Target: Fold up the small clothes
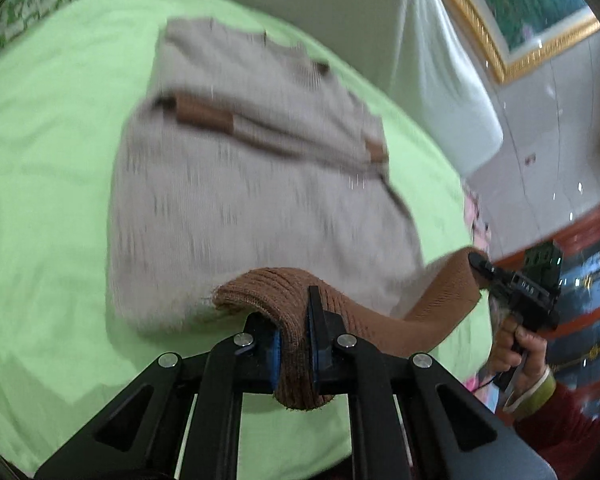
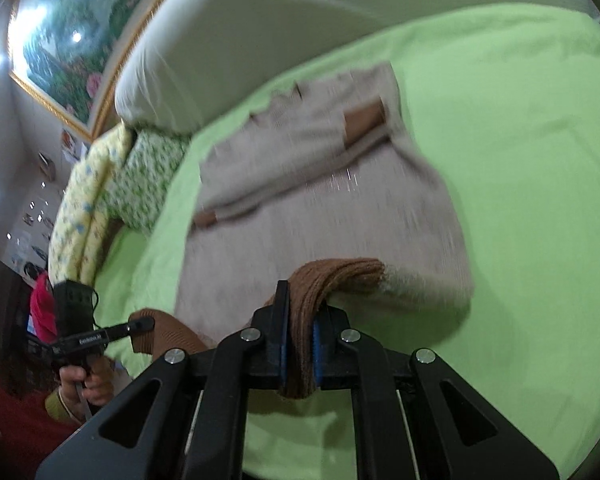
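A small beige knit sweater [image 1: 252,184] with brown cuffs and a brown ribbed hem lies on a light green bed sheet [image 1: 52,160], its sleeves folded across the body. My left gripper [image 1: 296,344] is shut on the hem [image 1: 284,284] at one corner, lifted off the sheet. In the right wrist view my right gripper [image 2: 298,354] is shut on the hem [image 2: 340,276] at the other corner of the sweater [image 2: 320,200]. Each gripper shows in the other's view, pinching the hem: the right gripper [image 1: 480,264] and the left gripper [image 2: 144,326], each held by a hand.
A white bolster [image 2: 228,52] lies along the head of the bed, with green and yellow patterned pillows [image 2: 140,176] beside it. A gold-framed painting [image 1: 532,12] hangs on the wall. A person's red sleeve [image 1: 572,416] is near the bed edge [image 2: 116,236].
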Motion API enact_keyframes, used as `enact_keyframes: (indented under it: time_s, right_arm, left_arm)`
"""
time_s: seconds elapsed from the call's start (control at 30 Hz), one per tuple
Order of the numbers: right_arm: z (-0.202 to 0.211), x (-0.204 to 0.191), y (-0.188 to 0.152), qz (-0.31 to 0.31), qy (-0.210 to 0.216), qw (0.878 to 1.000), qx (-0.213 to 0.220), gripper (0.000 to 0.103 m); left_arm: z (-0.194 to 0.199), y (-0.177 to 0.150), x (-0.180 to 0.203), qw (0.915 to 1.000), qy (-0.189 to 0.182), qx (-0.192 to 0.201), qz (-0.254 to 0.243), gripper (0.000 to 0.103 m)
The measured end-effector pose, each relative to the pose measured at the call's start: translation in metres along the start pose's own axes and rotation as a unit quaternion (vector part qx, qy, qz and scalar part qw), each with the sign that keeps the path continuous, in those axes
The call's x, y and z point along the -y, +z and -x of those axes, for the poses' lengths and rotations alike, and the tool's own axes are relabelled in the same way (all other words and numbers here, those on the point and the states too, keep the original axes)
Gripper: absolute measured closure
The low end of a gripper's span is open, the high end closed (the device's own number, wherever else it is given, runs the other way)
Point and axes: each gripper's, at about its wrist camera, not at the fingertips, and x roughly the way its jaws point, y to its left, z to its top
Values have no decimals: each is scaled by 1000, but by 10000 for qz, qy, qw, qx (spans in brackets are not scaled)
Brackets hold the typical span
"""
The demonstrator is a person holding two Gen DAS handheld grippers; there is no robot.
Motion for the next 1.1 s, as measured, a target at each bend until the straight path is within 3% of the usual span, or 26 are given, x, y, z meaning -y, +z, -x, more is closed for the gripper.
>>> enact_keyframes:
  time_s: [0.23, 0.47, 0.73, 1.0, 1.1]
  right_arm:
    - [-29, -3, 86, -2, 189, 9982, 569, 93]
    - [-80, 7, 161, -43, 216, 9972, 711, 93]
    - [-143, 32, 220, -146, 62, 9982, 583, 93]
    - [-201, 59, 247, -301, -314, 9986, 294, 92]
    - [-214, 72, 251, -613, -375, 9973, 172, 83]
  left_arm:
    - [-3, 94, -1, 9971, 38, 756, 116, 94]
    - [-35, 179, -9, 9939, 234, 1071, 119, 94]
    - [-95, 259, -39, 9919, 469, 1081, 474, 94]
    - [-149, 295, -67, 9897, 815, 943, 700, 94]
    - [-168, 303, -77, 9876, 1072, 836, 788, 91]
